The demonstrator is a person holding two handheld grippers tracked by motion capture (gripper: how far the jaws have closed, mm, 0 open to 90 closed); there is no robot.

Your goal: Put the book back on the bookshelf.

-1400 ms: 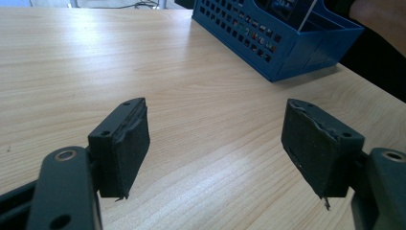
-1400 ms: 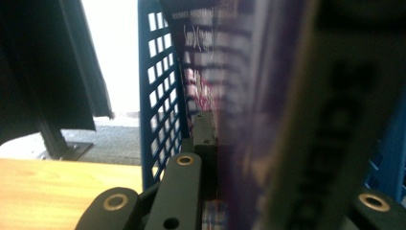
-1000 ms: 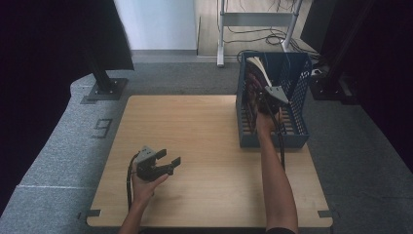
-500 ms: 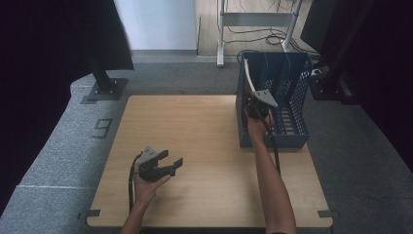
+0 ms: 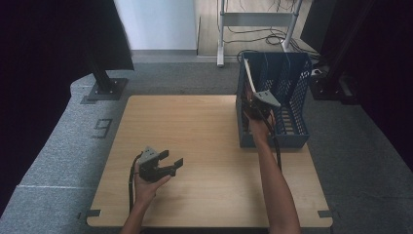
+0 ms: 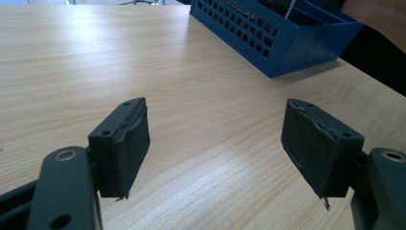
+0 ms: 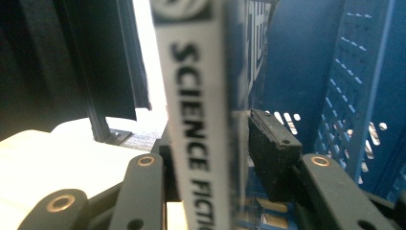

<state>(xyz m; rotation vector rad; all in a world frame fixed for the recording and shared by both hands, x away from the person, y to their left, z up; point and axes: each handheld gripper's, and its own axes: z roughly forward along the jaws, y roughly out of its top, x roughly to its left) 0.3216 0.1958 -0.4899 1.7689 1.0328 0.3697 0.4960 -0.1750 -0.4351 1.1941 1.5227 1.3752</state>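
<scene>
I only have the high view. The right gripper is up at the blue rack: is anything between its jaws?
Observer: Yes, a book sits between the jaws of the right gripper, which have just been opening.
Operator: Can you read a title?
Observer: The spine says "SCIENCE FICTI", then runs out of the picture.
Operator: And the left gripper?
Observer: The left gripper has its jaws wide apart with only bare table between them, and the pads look frayed at the edges.

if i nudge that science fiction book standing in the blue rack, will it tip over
Probably. The book looks thin and stands on edge between the right gripper's just-opening jaws, so it may lean. The blue rack's dividers should catch it. It looks fairly stiff.
</scene>
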